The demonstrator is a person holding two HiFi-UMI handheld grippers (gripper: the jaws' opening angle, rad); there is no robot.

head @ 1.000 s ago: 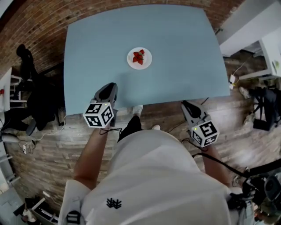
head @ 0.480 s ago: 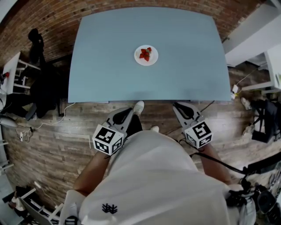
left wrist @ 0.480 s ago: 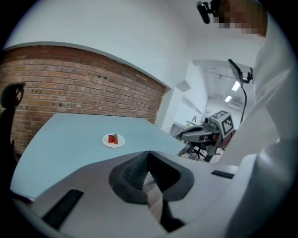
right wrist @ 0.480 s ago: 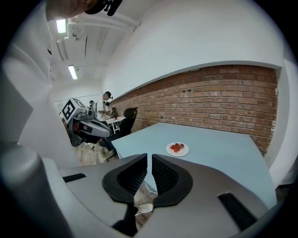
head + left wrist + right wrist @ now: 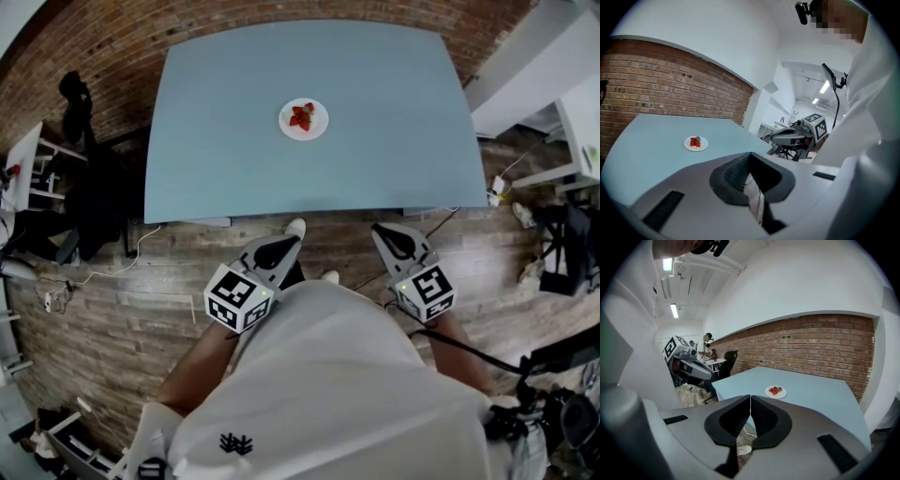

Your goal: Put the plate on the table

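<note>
White plate (image 5: 304,119) w/ strawberries (image 5: 301,116) sits mid worktop (image 5: 234,141), nearer far edge. Prob. stiff, light, breakable; take by rim, keep level. L gripper (image 5: 281,246) & R gripper (image 5: 386,232) both closed, empty.

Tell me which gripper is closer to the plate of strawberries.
Left, slightly. The left gripper hangs short of the table edge, almost in line with the plate; the right gripper hangs farther to the side.

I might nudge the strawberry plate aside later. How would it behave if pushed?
The plate looks small and shallow, so it would probably slide easily on the smooth table. The strawberries lie loose, so a sharp push might roll them off.
</note>
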